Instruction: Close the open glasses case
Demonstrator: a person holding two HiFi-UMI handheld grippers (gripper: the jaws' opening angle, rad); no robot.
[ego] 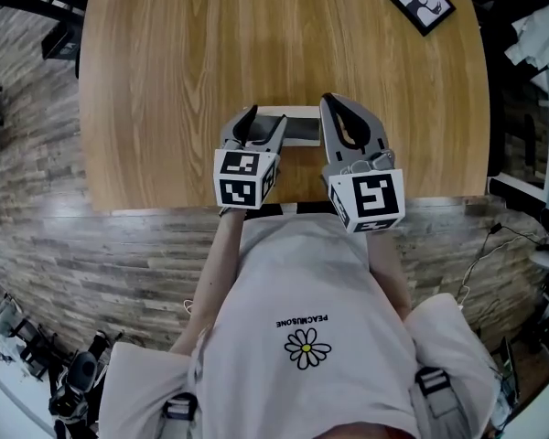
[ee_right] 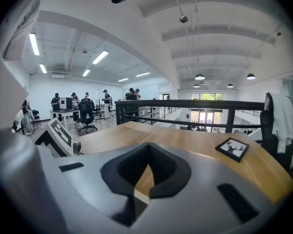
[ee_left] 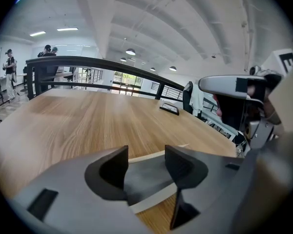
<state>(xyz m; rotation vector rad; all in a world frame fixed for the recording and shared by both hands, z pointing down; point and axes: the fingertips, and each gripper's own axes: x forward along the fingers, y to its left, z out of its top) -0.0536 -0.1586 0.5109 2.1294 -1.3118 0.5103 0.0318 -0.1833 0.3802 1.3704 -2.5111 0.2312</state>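
Note:
A grey glasses case [ego: 300, 130] with a pale rim lies near the table's front edge, between my two grippers. My left gripper [ego: 267, 117] is open over the case's left end. In the left gripper view the case's grey surface [ee_left: 147, 178] fills the gap between the jaws of the left gripper [ee_left: 146, 155]; I cannot tell if they touch it. My right gripper [ego: 329, 101] stands just right of the case with its tips together and nothing held. In its own view the right gripper [ee_right: 148, 146] is shut, and a pale strip of the case [ee_right: 140, 197] shows below.
A black-framed deer picture [ego: 421, 1] lies at the table's far right corner. The wooden table [ego: 183, 71] stretches away beyond the case. A black railing [ee_right: 185, 104] runs behind the table. Chairs and clothing stand off the right side.

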